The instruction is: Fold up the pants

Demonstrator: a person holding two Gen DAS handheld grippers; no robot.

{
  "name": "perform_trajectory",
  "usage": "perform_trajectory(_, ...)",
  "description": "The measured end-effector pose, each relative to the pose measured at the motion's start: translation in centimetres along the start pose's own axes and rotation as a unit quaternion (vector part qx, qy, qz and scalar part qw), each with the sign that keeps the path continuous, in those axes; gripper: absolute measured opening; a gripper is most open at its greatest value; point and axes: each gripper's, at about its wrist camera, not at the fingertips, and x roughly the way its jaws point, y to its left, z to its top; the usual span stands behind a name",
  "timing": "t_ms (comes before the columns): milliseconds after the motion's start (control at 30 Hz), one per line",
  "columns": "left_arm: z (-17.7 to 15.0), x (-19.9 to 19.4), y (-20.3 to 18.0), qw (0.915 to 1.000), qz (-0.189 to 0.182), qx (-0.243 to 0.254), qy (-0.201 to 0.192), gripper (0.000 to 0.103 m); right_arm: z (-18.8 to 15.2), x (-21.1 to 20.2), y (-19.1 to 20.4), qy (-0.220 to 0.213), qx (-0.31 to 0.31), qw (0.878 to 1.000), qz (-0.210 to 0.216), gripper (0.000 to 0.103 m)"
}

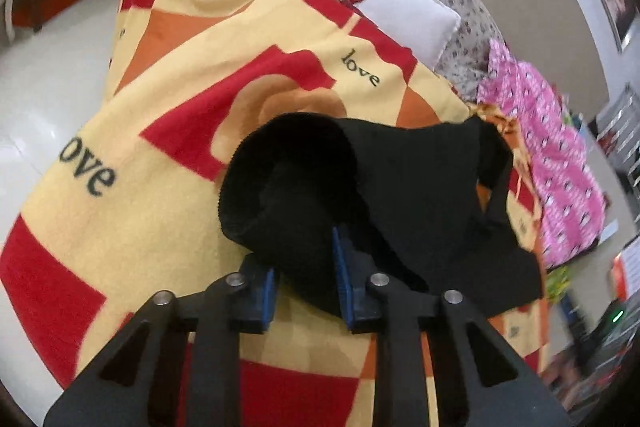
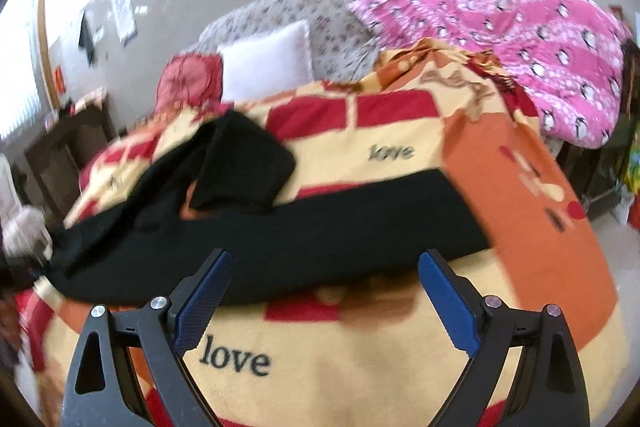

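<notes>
The black pants (image 1: pixel 360 187) lie on a bed covered by a yellow, red and orange "love" blanket (image 1: pixel 168 99). My left gripper (image 1: pixel 306 267) is shut on a bunched end of the pants, the cloth pinched between its blue pads and lifted into a rounded hump. In the right wrist view the pants (image 2: pixel 280 239) stretch across the blanket (image 2: pixel 360 327), with one end folded back at the left. My right gripper (image 2: pixel 324 283) is open and empty, just in front of the near edge of the pants.
A white pillow (image 2: pixel 266 65), a red cushion (image 2: pixel 188 79) and a floral headboard (image 2: pixel 300 11) stand at the bed's far end. A pink patterned quilt (image 2: pixel 520 39) is heaped at the right. A dark cabinet (image 2: pixel 60 155) stands at the left, with pale floor around the bed.
</notes>
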Motion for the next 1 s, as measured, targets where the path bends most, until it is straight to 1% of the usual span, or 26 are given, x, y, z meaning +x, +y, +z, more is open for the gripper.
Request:
perform_trajectory(67,-0.2,-0.1,-0.2,0.9999,0.006,0.010,-0.011,0.023,1.8,-1.0,-2.5,0.005,0.041,0.999,0.021,0.096)
perform_trajectory(133,-0.3,-0.1,-0.3,0.9998,0.006,0.011,-0.014,0.026,3.4,-1.4,-6.1,0.020,0.120,0.991,0.062,0.096)
perform_trajectory(167,-0.3,0.0,-0.4,0.9998,0.004,0.011,-0.015,0.026,3.8,-1.3,-8.0,0.031,0.166,0.982,0.083,0.095)
perform_trajectory(200,-0.4,0.0,-0.5,0.9998,0.004,0.012,-0.015,0.026,4.0,-1.0,-9.7,0.046,0.211,0.971,0.101,0.092)
perform_trajectory(233,-0.4,0.0,-0.4,0.9998,0.001,0.011,-0.019,0.026,4.1,-0.6,-10.6,0.059,0.229,0.966,0.107,0.089)
perform_trajectory(267,-0.4,0.0,-0.4,0.9998,-0.005,0.007,-0.020,0.026,4.1,-0.1,-11.2,0.077,0.238,0.962,0.111,0.084)
perform_trajectory(300,-0.4,0.0,-0.4,0.9997,-0.010,0.005,-0.021,0.026,4.0,0.6,-11.6,0.098,0.239,0.960,0.104,0.076)
perform_trajectory(333,-0.4,0.0,-0.3,0.9997,-0.009,0.004,-0.022,0.026,3.7,1.1,-12.0,0.110,0.245,0.958,0.098,0.075)
perform_trajectory(367,-0.5,-0.1,-0.4,0.9997,-0.006,0.005,-0.024,0.024,3.3,1.8,-12.5,0.122,0.259,0.952,0.107,0.073)
perform_trajectory(400,-0.6,-0.2,-0.5,0.9996,-0.003,0.008,-0.027,0.023,2.8,2.6,-13.0,0.139,0.273,0.945,0.116,0.068)
perform_trajectory(433,-0.6,-0.2,-0.7,0.9994,0.002,0.013,-0.032,0.020,2.2,3.4,-13.6,0.151,0.295,0.937,0.114,0.067)
perform_trajectory(467,-0.7,-0.2,-0.9,0.9993,0.006,0.017,-0.032,0.018,1.5,4.0,-14.2,0.156,0.312,0.931,0.107,0.066)
perform_trajectory(533,-0.8,-0.1,-1.2,0.9989,0.020,0.024,-0.036,0.017,0.4,5.3,-15.0,0.165,0.337,0.920,0.109,0.065)
perform_trajectory(567,-0.9,0.0,-1.3,0.9987,0.025,0.023,-0.037,0.017,0.1,5.7,-15.3,0.152,0.351,0.916,0.117,0.060)
perform_trajectory(633,-0.8,0.1,-1.4,0.9986,0.032,0.020,-0.038,0.015,0.3,6.4,-15.6,0.141,0.359,0.914,0.126,0.058)
perform_trajectory(667,-0.8,0.1,-1.4,0.9985,0.031,0.017,-0.041,0.012,0.3,6.9,-15.7,0.137,0.364,0.912,0.134,0.055)
perform_trajectory(733,-0.8,-0.3,-1.2,0.9986,0.023,0.010,-0.046,0.009,0.4,7.7,-15.6,0.142,0.361,0.911,0.138,0.025)
perform_trajectory(767,-0.8,-0.7,-1.1,0.9985,0.018,0.010,-0.051,0.005,0.3,7.9,-15.7,0.147,0.357,0.911,0.144,0.005)
perform_trajectory(800,-0.9,-1.1,-1.1,0.9981,0.018,0.013,-0.057,0.003,0.0,7.7,-15.6,0.145,0.351,0.914,0.143,0.004)
perform_trajectory(833,-1.0,-2.0,-0.8,0.9978,0.010,0.014,-0.064,0.003,0.1,7.3,-15.5,0.137,0.343,0.919,0.137,0.004)
perform_trajectory(900,-1.1,-3.2,-0.5,0.9977,-0.003,0.018,-0.065,0.003,0.1,5.4,-14.9,0.116,0.322,0.928,0.145,0.004)
perform_trajectory(1000,-1.8,-5.5,0.3,0.9970,-0.005,0.027,-0.073,0.003,-0.3,2.5,-14.3,0.113,0.312,0.929,0.164,0.004)
